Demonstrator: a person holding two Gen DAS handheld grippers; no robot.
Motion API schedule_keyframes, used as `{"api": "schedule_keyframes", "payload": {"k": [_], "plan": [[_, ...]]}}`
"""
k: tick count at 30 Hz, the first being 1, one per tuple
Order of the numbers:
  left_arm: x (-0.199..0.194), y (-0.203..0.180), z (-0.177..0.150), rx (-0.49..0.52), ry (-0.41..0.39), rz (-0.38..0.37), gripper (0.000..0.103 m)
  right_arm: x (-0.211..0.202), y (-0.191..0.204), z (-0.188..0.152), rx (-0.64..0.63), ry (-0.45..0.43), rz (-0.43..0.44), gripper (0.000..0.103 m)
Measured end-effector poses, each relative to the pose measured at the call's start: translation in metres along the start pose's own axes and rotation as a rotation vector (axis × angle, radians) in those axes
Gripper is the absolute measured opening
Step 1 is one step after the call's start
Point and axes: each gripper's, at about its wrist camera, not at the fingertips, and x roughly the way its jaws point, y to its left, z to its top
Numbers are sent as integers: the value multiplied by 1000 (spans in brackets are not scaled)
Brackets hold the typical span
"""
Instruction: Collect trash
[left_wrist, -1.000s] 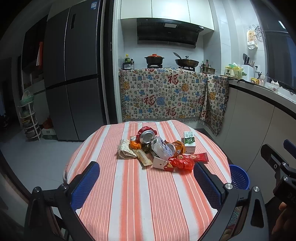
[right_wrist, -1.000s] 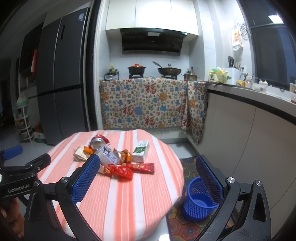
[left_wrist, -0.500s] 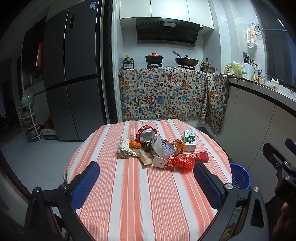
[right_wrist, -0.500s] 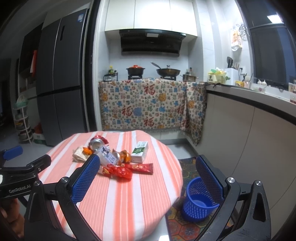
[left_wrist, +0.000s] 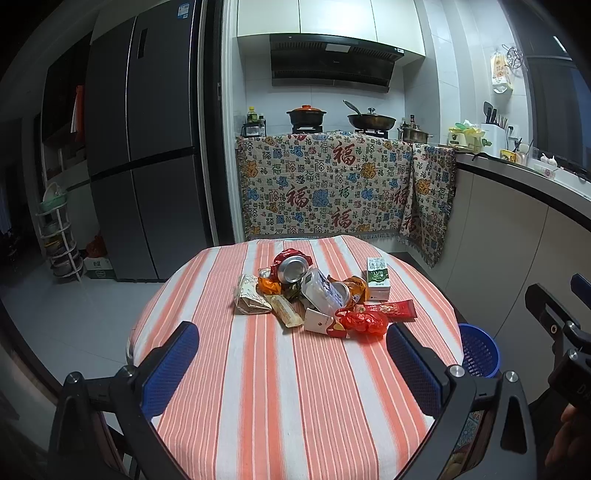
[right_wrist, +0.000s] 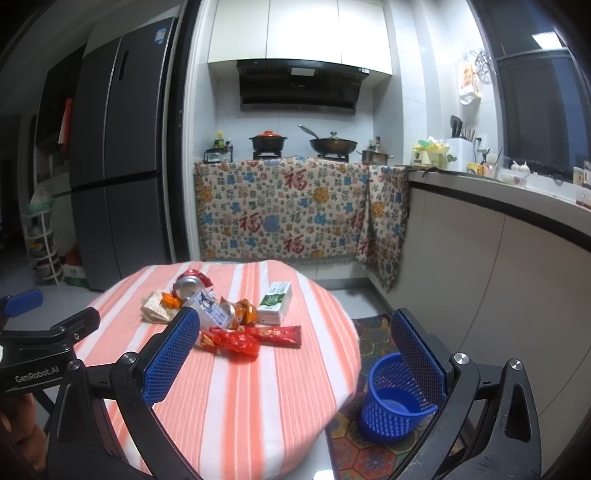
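A heap of trash (left_wrist: 314, 295) lies mid-table on the round table with the orange-striped cloth (left_wrist: 258, 387): a crushed red can (left_wrist: 291, 264), a green-and-white milk carton (left_wrist: 377, 277), a crumpled red bag (left_wrist: 364, 322), a red sachet (left_wrist: 388, 309), a clear plastic container (left_wrist: 319, 291) and paper wrappers. The same trash heap (right_wrist: 218, 314) shows in the right wrist view. My left gripper (left_wrist: 291, 362) hangs open over the table's near side, short of the heap. My right gripper (right_wrist: 291, 350) is open too, above the table's right edge. Beside the table, a blue mesh bin (right_wrist: 395, 400) stands on the floor.
A patterned floor mat (right_wrist: 369, 332) lies under the bin. A grey fridge (left_wrist: 147, 147) stands at the back left, a cloth-draped stove counter (left_wrist: 332, 184) behind the table, and a white counter (right_wrist: 498, 240) runs along the right. A small rack (left_wrist: 59, 236) stands far left.
Both cameras have risen and drawn back slightly, so the table and trash sit a little lower in view. Neither gripper has changed its opening. The trash has not moved.
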Motion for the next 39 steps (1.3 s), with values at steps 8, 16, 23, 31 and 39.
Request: {"api": "schedule_keyframes", "payload": {"k": [8,16,23,31,39], "plan": [[0,0,0,-1,0,1,103,0,0,0,0,-1,1,103],[1,2,-2,-8,-4,8,103,0,3,1,-2,-7,8,103],[8,12,-5,-21,8,6,103,0,0,-1,5,-12,11,103],[52,32,-27,-77,89,-15,103,19,-1,-15,16,31,43,103],[110,36,-51,-24,190,-36,103,59,-1,-44,4,109,51,103]]}}
